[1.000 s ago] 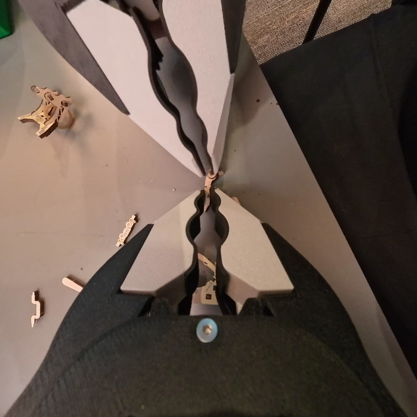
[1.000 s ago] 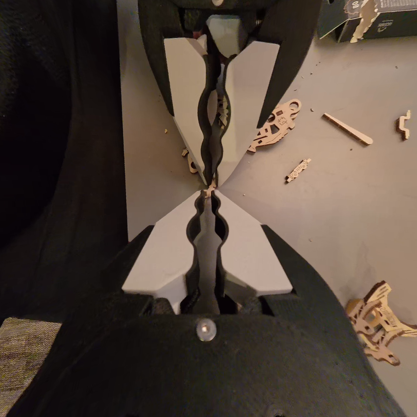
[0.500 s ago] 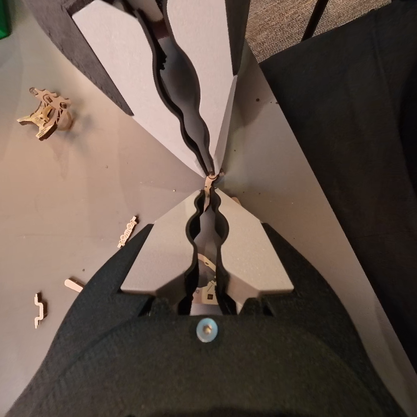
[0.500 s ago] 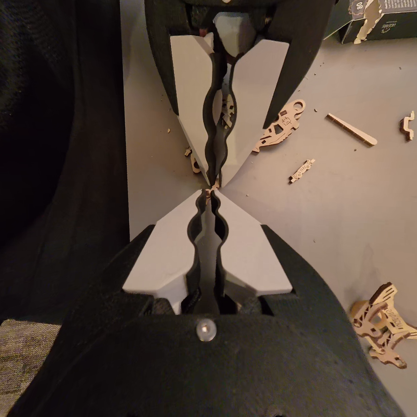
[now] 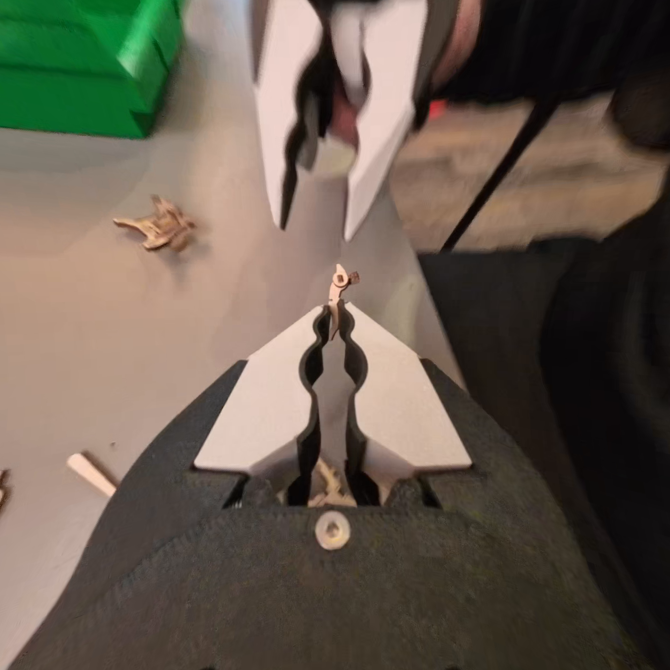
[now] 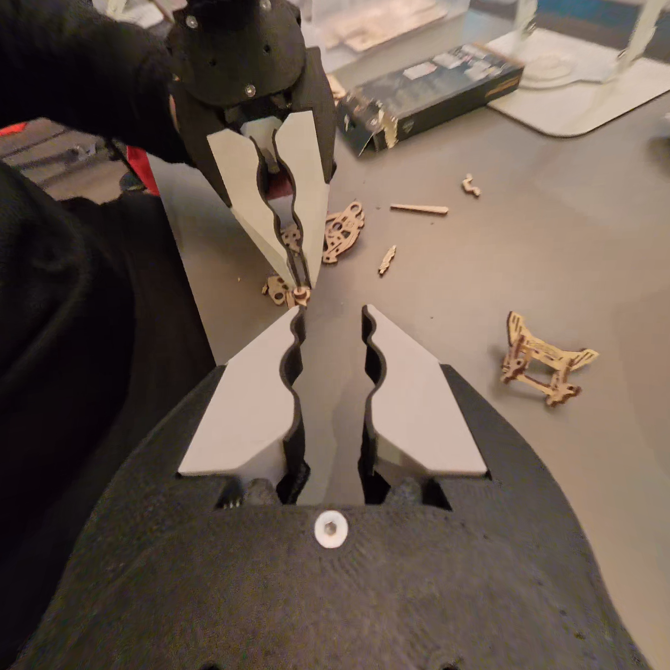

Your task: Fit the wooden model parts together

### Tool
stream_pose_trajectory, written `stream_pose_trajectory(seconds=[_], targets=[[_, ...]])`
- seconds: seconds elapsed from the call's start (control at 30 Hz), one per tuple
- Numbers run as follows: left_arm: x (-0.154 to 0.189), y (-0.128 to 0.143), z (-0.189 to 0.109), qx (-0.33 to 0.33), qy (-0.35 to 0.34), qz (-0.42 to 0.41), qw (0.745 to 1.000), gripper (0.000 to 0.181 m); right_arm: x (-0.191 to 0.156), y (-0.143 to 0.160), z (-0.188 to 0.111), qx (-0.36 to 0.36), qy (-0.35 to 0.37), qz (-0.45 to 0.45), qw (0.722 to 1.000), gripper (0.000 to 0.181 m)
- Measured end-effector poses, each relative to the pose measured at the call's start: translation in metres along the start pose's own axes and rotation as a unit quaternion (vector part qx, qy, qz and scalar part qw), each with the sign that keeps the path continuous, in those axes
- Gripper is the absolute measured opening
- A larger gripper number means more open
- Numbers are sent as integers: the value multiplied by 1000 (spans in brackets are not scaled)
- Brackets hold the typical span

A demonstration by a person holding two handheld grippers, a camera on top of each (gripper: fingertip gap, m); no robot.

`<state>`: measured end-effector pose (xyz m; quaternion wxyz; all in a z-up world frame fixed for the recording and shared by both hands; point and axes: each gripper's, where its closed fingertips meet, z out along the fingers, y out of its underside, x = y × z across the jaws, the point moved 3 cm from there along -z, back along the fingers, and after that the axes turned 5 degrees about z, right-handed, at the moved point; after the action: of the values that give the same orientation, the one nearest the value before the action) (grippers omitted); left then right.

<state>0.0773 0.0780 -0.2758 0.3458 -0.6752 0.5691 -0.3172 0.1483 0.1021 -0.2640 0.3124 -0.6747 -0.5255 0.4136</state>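
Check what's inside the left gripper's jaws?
Left gripper pinches a thin wooden piece; its top pokes out past the tips, the lower end is covered by the pads. Right gripper holds nothing.

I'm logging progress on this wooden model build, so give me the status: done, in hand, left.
Done: one assembled wooden frame stands on the table.

In hand: the left claw is shut on a small wooden lever piece with a tiny part at its tip; the right claw is open and empty.

Left: a cutout plate, a stick and small loose bits lie unjoined.
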Motion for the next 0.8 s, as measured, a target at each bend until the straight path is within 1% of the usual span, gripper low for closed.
stream_pose_trajectory(seconds=[0.03,0.07,0.13,0.23,0.3,0.37,0.4,0.47,0.53,0.63,0.73,0.8], targets=[[-3,-11,-7,51,8,-43,998,2,-1,-6,-2,15,0,1,1000,31],[-4,-22,-16,106,27,-83,991,2,-4,-13,-4,36,-8,4,999,31],[-8,-38,-34,204,56,-159,964,2,-11,-33,-5,92,-38,32,995,31],[-10,-50,-51,296,82,-232,923,2,-12,-56,-2,150,-56,78,984,31],[-10,-57,-58,345,94,-268,895,2,-19,-70,1,177,-71,76,979,30],[-9,-60,-64,380,96,-290,873,2,-26,-82,5,189,-79,64,977,29],[-8,-60,-65,390,95,-298,866,1,-27,-87,6,195,-74,59,976,27],[-8,-60,-68,407,88,-305,856,1,-31,-92,9,200,-82,51,975,15],[-9,-61,-73,431,87,-316,841,2,-31,-93,12,200,-86,60,974,12],[-8,-62,-76,457,89,-324,823,2,-30,-98,9,225,-106,94,964,4],[-9,-62,-77,468,83,-333,814,2,-30,-100,10,227,-110,100,962,4],[-9,-61,-78,469,75,-337,813,2,-32,-100,13,222,-115,102,963,10]])
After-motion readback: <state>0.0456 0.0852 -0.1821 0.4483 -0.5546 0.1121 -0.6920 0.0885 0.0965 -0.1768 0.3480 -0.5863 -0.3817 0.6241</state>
